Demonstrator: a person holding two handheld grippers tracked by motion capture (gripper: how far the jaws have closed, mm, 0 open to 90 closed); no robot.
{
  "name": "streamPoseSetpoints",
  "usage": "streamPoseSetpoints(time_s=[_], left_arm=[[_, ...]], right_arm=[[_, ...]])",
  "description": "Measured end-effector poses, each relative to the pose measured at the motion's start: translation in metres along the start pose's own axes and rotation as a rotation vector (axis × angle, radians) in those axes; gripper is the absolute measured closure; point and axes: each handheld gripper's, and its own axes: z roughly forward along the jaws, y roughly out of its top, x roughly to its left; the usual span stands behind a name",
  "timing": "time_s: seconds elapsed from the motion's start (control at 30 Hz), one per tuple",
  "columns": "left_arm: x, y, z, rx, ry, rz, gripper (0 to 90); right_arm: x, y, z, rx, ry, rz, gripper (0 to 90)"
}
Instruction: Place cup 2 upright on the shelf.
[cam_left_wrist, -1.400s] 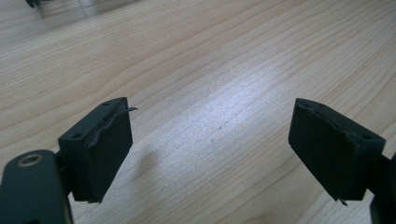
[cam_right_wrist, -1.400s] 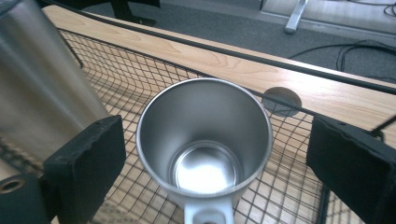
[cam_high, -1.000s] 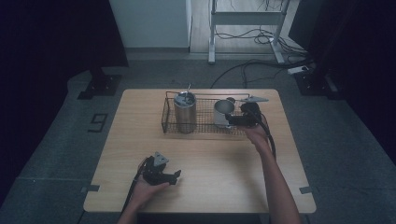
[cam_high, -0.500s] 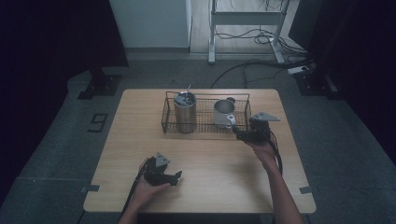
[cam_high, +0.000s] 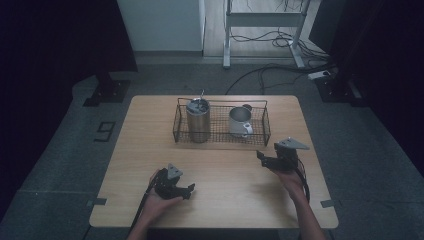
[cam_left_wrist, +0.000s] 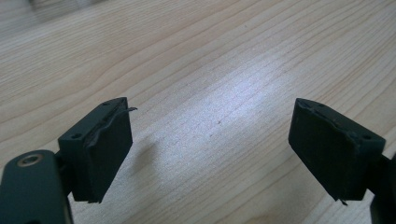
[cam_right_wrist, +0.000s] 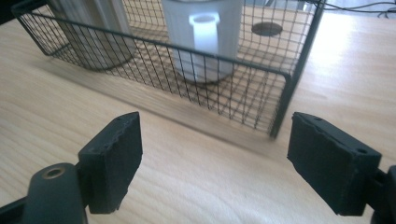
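The left gripper (cam_high: 188, 190) is held low over the near left part of the wooden table (cam_high: 150, 130), its jaws spread apart with nothing between them. Further back, at mid-table, a black wire basket (cam_high: 220, 143) is set. A steel tumbler (cam_high: 198, 120) is stood upright in its left half and a white mug (cam_high: 240, 122) in its right half, the two well apart. The right gripper (cam_high: 260, 157) is held just in front of the basket's right corner. Its jaws have just been closing, yet they are seen parted and empty.
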Motion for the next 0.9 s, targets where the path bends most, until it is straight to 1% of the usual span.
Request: streamPoseSetpoints(time_s=[0.07,0.13,0.3,0.4,0.47,0.53,0.6,0.8,0.9], left_arm=[[0.0,0.0,0.0,-0.001,0.001,-0.001,13.9],[0.0,0.0,0.0,-0.001,0.001,-0.001,13.9],[-0.004,-0.001,0.005,0.017,-0.001,0.011,13.9],[-0.005,-0.001,0.006,0.02,0.0,0.014,13.8],[-0.005,-0.001,0.006,0.02,0.0,0.014,13.8],[-0.004,-0.001,0.005,0.018,0.002,0.014,13.9],[-0.004,-0.001,0.005,0.016,0.002,0.013,13.8],[-0.002,-0.001,0.004,0.013,0.006,0.007,13.9],[-0.002,-0.001,0.003,0.009,0.004,0.007,13.9]], right_arm=[[-0.001,-0.005,-0.003,0.001,-0.005,0.017,17.5],[-0.002,-0.011,-0.005,0.012,-0.008,0.021,17.4],[-0.002,-0.03,-0.013,0.038,-0.01,0.042,17.3],[-0.004,-0.041,-0.017,0.055,-0.02,0.042,17.2],[-0.007,-0.047,-0.018,0.07,-0.042,0.037,16.9],[-0.011,-0.049,-0.017,0.077,-0.056,0.05,17.0],[-0.013,-0.05,-0.016,0.078,-0.055,0.064,16.9],[-0.013,-0.051,-0.015,0.091,-0.062,0.053,15.6],[-0.014,-0.053,-0.012,0.101,-0.073,0.05,15.0]])
